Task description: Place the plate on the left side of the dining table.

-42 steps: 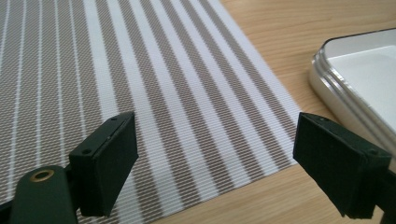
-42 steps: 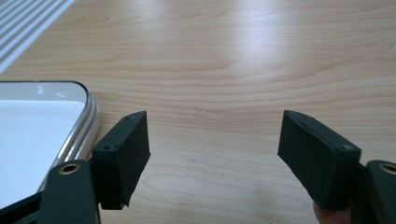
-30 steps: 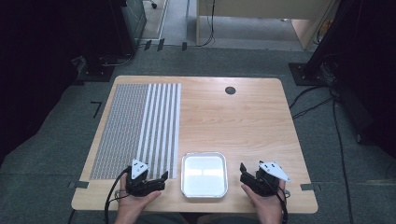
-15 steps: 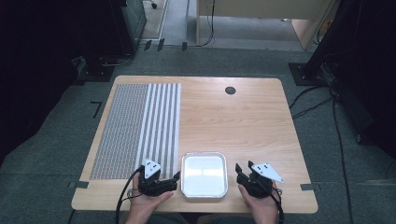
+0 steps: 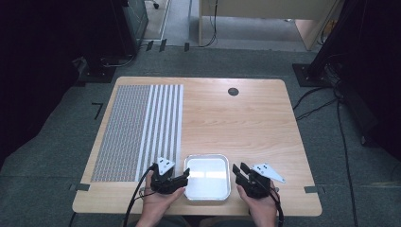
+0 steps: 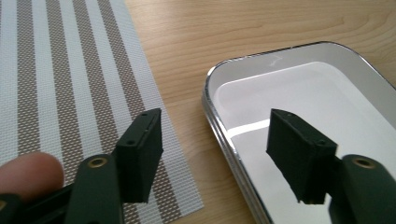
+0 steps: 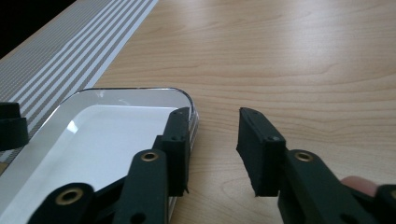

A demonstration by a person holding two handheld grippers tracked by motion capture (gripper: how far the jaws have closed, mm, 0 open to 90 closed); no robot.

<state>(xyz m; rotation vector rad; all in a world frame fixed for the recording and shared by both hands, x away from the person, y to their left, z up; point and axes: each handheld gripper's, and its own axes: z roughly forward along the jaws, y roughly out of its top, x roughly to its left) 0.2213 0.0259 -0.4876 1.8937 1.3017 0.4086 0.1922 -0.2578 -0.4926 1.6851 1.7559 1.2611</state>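
A shallow metal tray [image 5: 206, 155] with a white inside sits at the table's near edge, between my two grippers. My left gripper [image 5: 183, 176] is at its left side. In the left gripper view its jaws [image 6: 215, 135] straddle the tray's rim [image 6: 215, 122], one over the striped mat [image 6: 70, 70] and one over the tray's inside. They have just been closing and neither pad presses on the rim. My right gripper [image 5: 239, 169] straddles the tray's right rim [image 7: 194, 116]. Its jaws [image 7: 214, 130] have also been closing. One jaw is close against the rim and the other stands apart over bare wood.
A grey and white striped mat [image 5: 137, 127] covers the table's left part and reaches the tray's left side. A round dark grommet [image 5: 233, 91] sits at the far right of the wooden top. Cables trail from both grippers over the near edge.
My left gripper has moved right, up to the tray's left rim. Both grippers' jaws stand narrower than before. The right hand has hardly moved.
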